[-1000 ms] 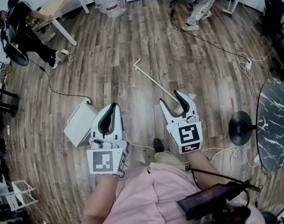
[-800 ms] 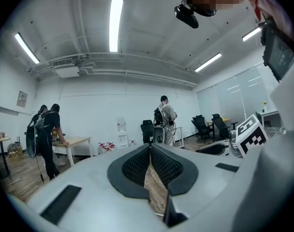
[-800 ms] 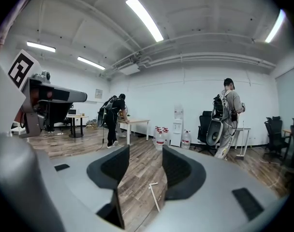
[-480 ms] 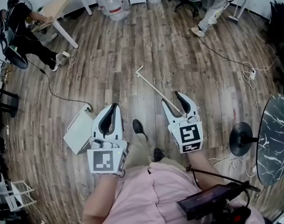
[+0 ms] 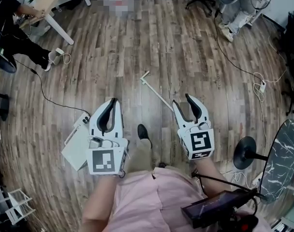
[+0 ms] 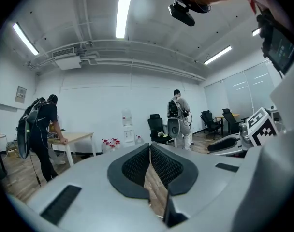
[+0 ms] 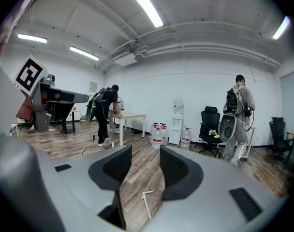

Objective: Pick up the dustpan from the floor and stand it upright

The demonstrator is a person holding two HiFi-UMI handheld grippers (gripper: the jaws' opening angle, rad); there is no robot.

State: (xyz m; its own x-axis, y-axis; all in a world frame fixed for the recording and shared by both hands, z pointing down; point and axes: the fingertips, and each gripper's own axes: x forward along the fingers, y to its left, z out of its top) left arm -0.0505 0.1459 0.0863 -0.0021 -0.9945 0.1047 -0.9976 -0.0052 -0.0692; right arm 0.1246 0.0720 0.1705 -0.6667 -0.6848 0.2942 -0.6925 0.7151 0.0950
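- At the near edge of the head view, a person's pink-clad lap point(image 5: 147, 197) fills the frame. One black shoe point(image 5: 143, 131) is set forward on the brown wood-plank surface point(image 5: 118, 57).
- The left claw point(image 5: 112, 101) is pale grey with black padded jaws and a square-marker cube. It is held just left of the shoe, its jaws pressed together at the tips with nothing between them.
- A flat white rectangular box point(image 5: 75, 144) lies on the surface just beside the left claw's outer side.
- The right claw point(image 5: 182, 100), of the same build, has its jaws spread apart and empty.
- The white long-handled dustpan point(image 5: 155, 88) lies flat on the surface. Its thin handle slants up and left from the right claw's tips and shows between the spread jaws in the right gripper view. Its pan end is hidden behind the right claw.
- A black round-based stand point(image 5: 246, 151) sits well to the right.
- Farthest off, a person in black point(image 5: 14, 21) leans at a pale wooden table point(image 5: 46, 6).
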